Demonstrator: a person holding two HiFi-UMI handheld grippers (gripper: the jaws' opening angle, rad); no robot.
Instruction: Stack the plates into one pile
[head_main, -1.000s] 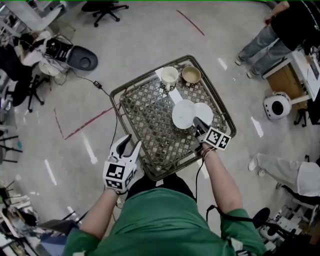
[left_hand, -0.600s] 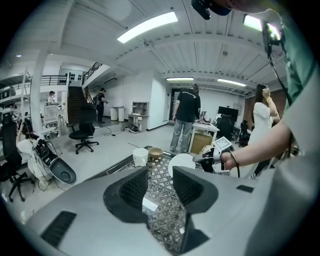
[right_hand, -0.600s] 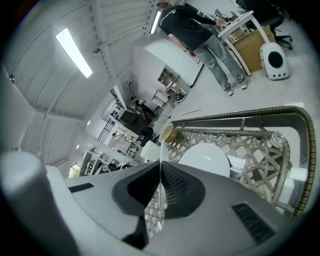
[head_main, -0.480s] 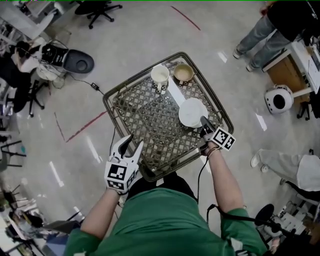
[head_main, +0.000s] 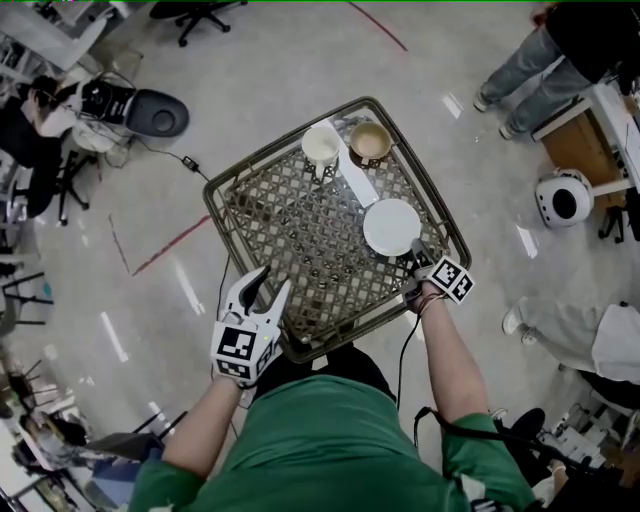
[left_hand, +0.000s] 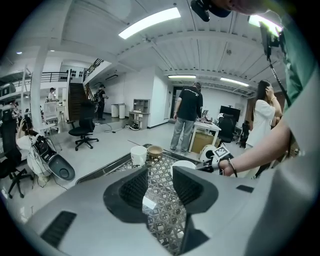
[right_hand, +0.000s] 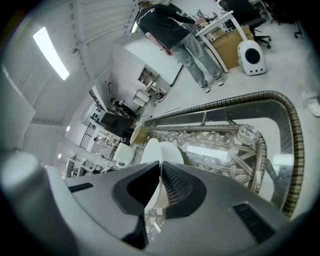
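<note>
In the head view, a white plate (head_main: 392, 226) is being gripped at its near rim by the right gripper (head_main: 417, 252) on the wicker table's (head_main: 290, 220) right side. In the left gripper view, the left gripper (left_hand: 160, 182) is being held with jaws apart, empty. In the right gripper view, the plate's rim is being pinched between the jaws.

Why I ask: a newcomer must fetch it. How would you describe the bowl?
On the lattice table, look to the far corner, where two vessels stand together. The bowl is the right one: brown and low, beside a taller white cup.
</note>
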